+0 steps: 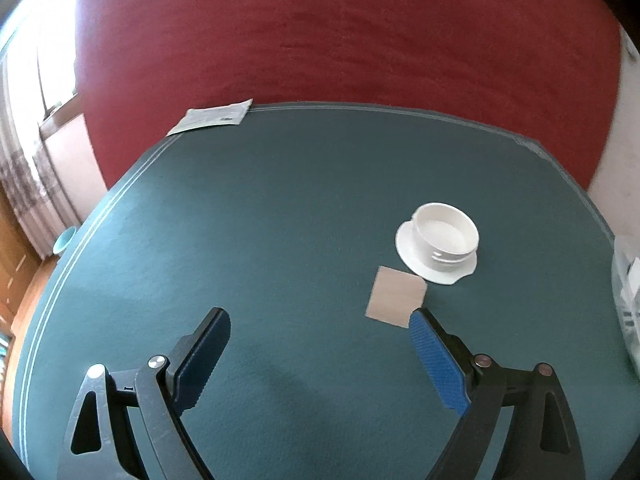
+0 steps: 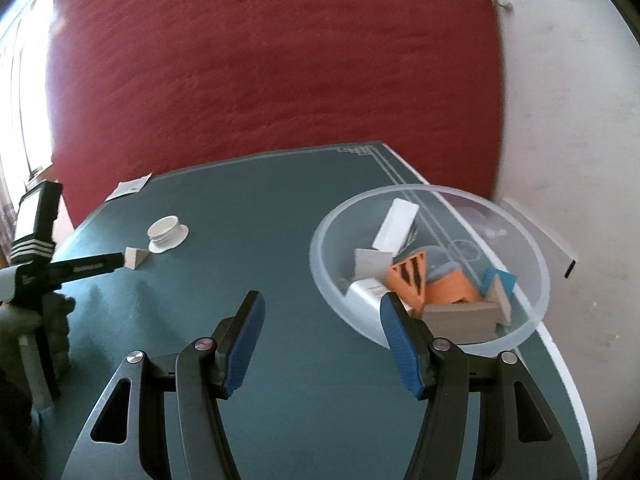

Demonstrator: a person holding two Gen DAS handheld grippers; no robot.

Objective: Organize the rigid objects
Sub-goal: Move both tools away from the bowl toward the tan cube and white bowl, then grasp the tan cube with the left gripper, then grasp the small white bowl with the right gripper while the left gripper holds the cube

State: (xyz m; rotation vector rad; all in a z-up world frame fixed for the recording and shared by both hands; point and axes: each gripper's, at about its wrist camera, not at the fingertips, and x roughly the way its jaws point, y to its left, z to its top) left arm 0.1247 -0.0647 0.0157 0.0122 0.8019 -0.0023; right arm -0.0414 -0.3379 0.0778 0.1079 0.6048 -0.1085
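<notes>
A pale wooden block lies on the green table mat, just left of a white cup-shaped lid resting on a white saucer. My left gripper is open and empty, its right finger close beside the block. In the right wrist view the block and white lid sit far left, with the left gripper's finger tip touching or nearly touching the block. My right gripper is open and empty, next to a clear plastic bowl holding several blocks, white, orange, blue and wooden.
A paper sheet lies at the mat's far left corner. A red wall hanging is behind the table. The bowl edge shows at the right of the left wrist view. The table's right edge is close to the bowl.
</notes>
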